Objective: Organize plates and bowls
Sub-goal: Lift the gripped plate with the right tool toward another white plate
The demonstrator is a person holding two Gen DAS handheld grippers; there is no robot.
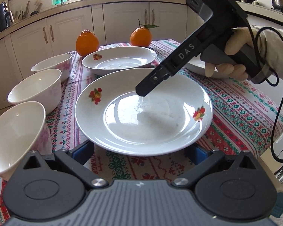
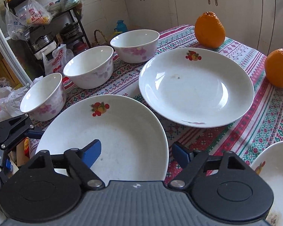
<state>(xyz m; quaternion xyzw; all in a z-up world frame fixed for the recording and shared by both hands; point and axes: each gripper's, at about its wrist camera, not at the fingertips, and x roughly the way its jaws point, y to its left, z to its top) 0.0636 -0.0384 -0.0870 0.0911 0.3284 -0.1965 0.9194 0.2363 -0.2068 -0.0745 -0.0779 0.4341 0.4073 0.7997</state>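
The near plate (image 2: 111,137) fills the lower centre of the right wrist view. The right gripper (image 2: 135,152) straddles its right rim, one blue finger (image 2: 91,151) over the inside, the other outside on the tablecloth (image 2: 264,124); the jaws are parted, not pressing. At the lower edge of the left view, the left gripper (image 1: 141,150) stands spread wide, its fingers tucked beneath the plate's near rim (contact unclear). A second plate (image 2: 196,86) lies right of centre, and three bowls (image 2: 88,66) line the left.

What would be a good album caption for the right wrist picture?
Right claw open astride the rim of the near plate, three bowls beyond.
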